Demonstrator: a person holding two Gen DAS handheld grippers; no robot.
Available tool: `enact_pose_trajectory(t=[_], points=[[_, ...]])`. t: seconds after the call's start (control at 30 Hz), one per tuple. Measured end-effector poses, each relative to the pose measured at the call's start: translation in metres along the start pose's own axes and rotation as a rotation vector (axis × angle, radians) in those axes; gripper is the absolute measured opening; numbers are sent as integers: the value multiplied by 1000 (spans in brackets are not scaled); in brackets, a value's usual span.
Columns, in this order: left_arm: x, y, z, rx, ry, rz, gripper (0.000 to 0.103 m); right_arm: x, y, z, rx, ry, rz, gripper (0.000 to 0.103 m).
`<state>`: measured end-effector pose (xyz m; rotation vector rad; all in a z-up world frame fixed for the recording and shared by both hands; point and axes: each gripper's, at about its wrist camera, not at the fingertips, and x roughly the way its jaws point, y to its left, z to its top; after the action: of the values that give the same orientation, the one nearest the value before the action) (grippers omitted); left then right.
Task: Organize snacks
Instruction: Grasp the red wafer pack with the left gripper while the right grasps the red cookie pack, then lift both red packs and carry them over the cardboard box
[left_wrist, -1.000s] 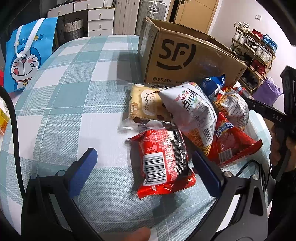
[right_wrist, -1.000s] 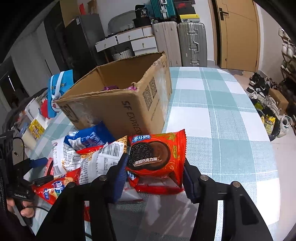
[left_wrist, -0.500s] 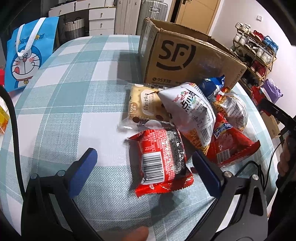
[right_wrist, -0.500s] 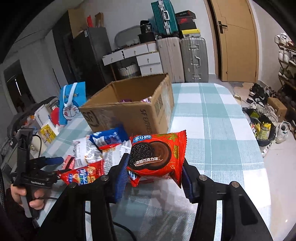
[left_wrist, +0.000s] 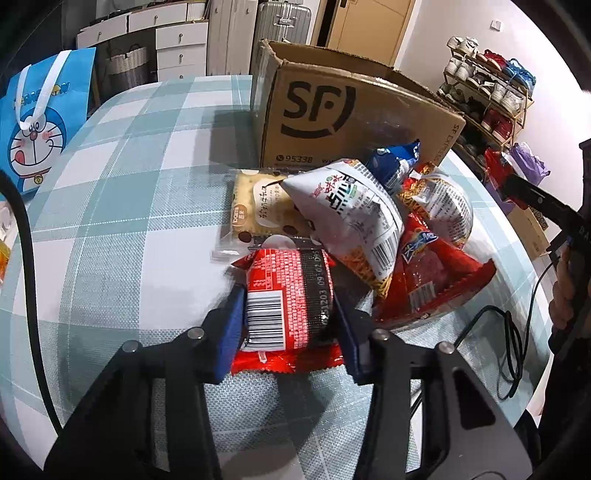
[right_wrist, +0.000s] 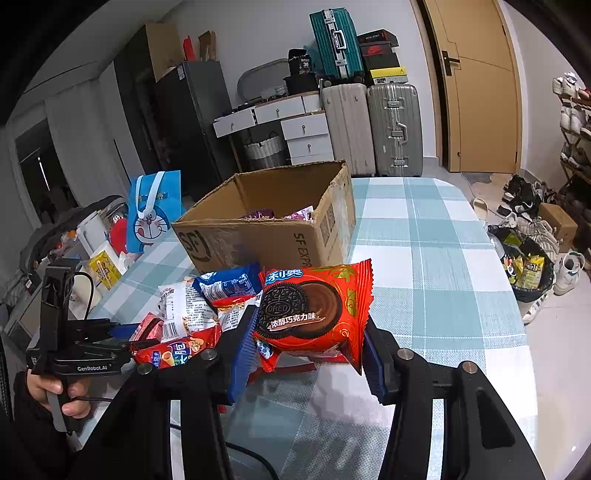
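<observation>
Left gripper (left_wrist: 290, 314) sits at lower centre of the left wrist view, pitched steeply down at the table (left_wrist: 122, 206). Its jaws have just been closing and now pinch the red barcode packet (left_wrist: 288, 295) from both sides; blue pads press on its left and right edges. Packet lies flat on the checked cloth, back side up, barcode toward the camera, at the near edge of the snack pile (left_wrist: 369, 221).

Right gripper (right_wrist: 308, 347) is at lower centre of the right wrist view, tilted moderately downward, jaws narrow and clamped on the red Oreo packet (right_wrist: 314, 310). Packet is lifted clear of the table, face toward the camera, crimped edges flared.

Cardboard SF box (right_wrist: 273, 221) stands open behind the pile, centre frame. A hand (right_wrist: 59, 395) grips the left tool's handle at lower left.
</observation>
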<state>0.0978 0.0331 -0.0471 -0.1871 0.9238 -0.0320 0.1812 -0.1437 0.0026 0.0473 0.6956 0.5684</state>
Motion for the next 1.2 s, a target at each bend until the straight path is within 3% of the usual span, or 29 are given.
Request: enact_pose_trajectory(t=[0.7,1.2], points=[[-59,-4,12,-12,-165,-45,42,-10,8,0,-21,-42,25,51],[-83,-22,46,27,-244,-46,42,-19,17,18,-64,-75,35,51]])
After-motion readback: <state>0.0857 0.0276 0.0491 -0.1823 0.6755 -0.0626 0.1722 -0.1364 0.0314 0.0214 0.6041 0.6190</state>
